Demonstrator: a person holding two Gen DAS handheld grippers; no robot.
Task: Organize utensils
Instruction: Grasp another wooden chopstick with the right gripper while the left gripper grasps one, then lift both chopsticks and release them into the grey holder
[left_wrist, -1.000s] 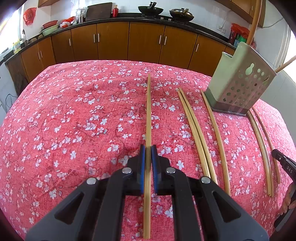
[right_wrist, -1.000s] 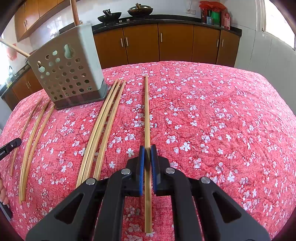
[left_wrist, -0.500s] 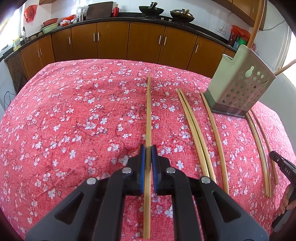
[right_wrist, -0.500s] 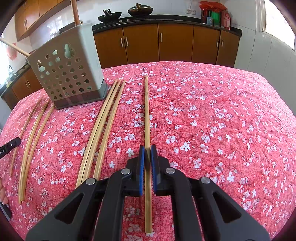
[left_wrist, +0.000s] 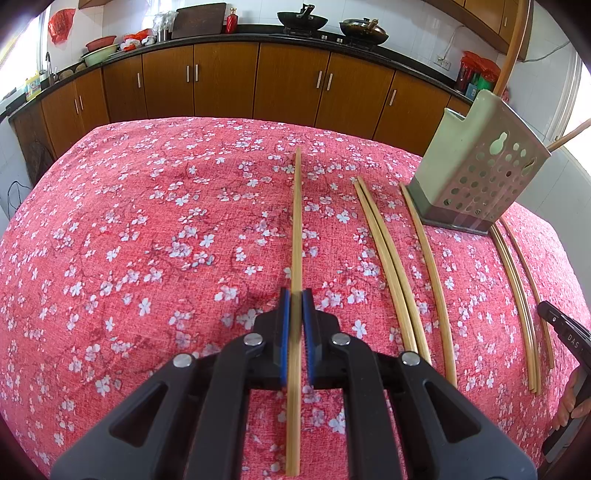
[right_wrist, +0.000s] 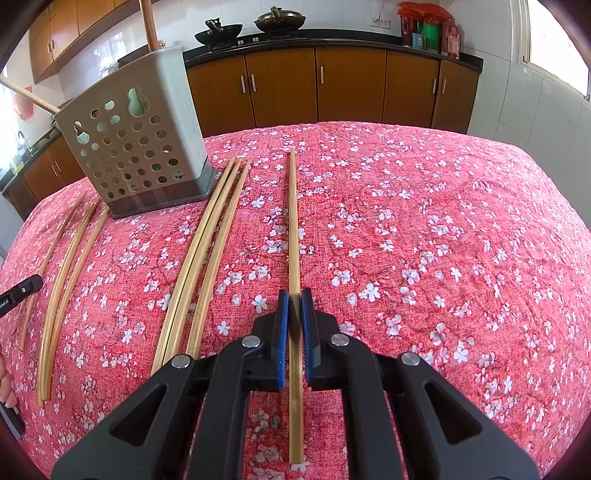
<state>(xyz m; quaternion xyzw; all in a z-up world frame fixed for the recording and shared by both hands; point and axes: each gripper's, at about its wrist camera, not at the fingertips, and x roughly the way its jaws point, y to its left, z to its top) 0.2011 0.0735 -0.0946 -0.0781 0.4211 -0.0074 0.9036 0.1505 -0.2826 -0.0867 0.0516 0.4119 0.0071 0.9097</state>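
My left gripper (left_wrist: 295, 299) is shut on a bamboo chopstick (left_wrist: 296, 221) that points straight ahead, raised slightly above the red floral tablecloth (left_wrist: 147, 240). My right gripper (right_wrist: 294, 299) is shut on another bamboo chopstick (right_wrist: 293, 221) that lies along the cloth. A grey perforated utensil holder (left_wrist: 476, 166) stands at the right of the left wrist view and at the left of the right wrist view (right_wrist: 136, 144), with two wooden handles in it. Loose chopsticks (left_wrist: 391, 266) lie beside it on both sides (right_wrist: 207, 254).
More chopsticks lie past the holder (left_wrist: 521, 295), also seen at far left in the right wrist view (right_wrist: 62, 280). The other gripper's black tip shows at each view's edge (left_wrist: 565, 332). Brown kitchen cabinets (left_wrist: 221, 81) and a countertop with woks stand behind the table.
The left wrist view has risen and pulled back slightly with its chopstick. The right gripper and its chopstick have not visibly moved.
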